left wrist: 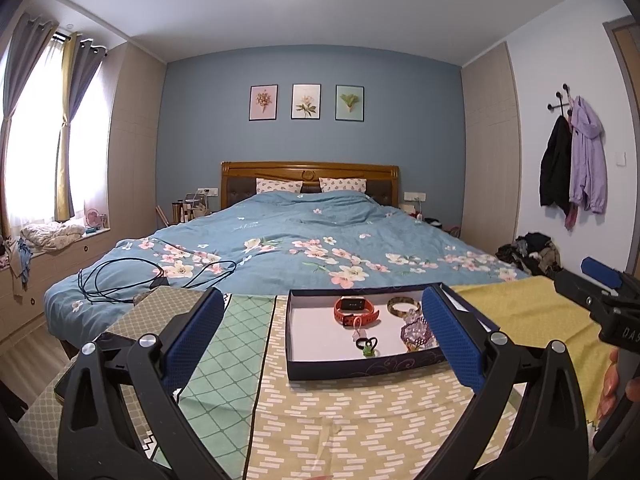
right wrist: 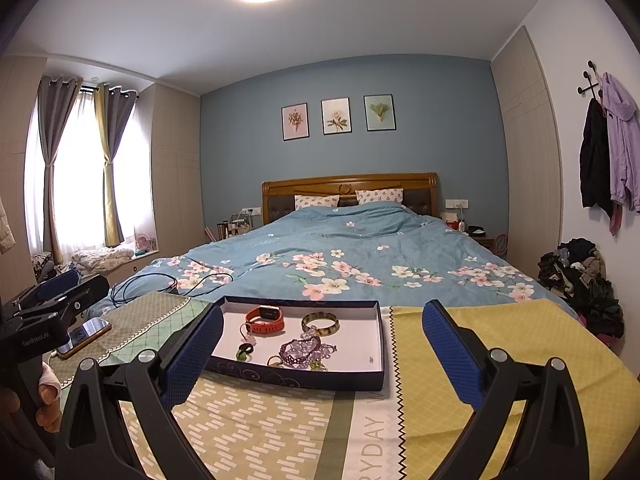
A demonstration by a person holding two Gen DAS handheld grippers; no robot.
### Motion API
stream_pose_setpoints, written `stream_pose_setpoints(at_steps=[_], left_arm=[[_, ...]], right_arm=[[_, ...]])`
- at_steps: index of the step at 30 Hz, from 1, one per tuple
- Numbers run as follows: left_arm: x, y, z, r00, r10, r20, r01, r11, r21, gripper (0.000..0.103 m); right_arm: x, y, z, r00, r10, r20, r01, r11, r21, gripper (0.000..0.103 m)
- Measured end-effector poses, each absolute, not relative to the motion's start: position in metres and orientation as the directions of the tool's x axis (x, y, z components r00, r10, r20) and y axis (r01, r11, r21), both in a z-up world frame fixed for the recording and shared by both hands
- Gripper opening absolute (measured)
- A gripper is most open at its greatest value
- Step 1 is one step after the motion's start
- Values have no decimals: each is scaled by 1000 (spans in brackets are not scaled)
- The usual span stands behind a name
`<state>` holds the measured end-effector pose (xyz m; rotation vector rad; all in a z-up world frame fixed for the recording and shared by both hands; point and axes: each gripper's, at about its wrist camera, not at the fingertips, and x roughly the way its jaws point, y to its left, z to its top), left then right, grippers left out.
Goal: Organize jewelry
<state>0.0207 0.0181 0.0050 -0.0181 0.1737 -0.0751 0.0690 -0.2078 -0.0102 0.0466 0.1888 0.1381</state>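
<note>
Right wrist view: the jewelry, an orange watch (right wrist: 265, 319), a bangle (right wrist: 320, 324) and purple beads (right wrist: 306, 351), is seen lying in the shallow box (right wrist: 296, 378) at centre frame. Whether sorting is starting or finished cannot be settled. Both grippers, right (right wrist: 322, 360) and left (left wrist: 322, 340), are held wide and empty before the box.

A lived-in home bedroom is being shown. A double bed (right wrist: 360, 264) with a wooden headboard (right wrist: 348, 188) is being covered by a blue floral duvet, and three framed botanical prints (right wrist: 338, 117) are being displayed on the blue wall above. Daylight is being filtered through curtains (left wrist: 66, 128) at the left window. Jackets (right wrist: 608, 148) are being kept on a wall hook at right, with clothes piled (right wrist: 580, 276) on the floor below.
</note>
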Motion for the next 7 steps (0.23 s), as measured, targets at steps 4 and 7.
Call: stream_pose_setpoints(at_steps=[4, 7], left_arm=[[35, 21, -1, 966, -84, -244, 80, 996, -27, 97], [50, 28, -8, 948, -64, -312, 61, 998, -21, 97]], right_arm=[[85, -224, -16, 957, 107, -268, -98, 994, 48, 96], [115, -251, -29, 907, 18, -421, -17, 1000, 7, 96]])
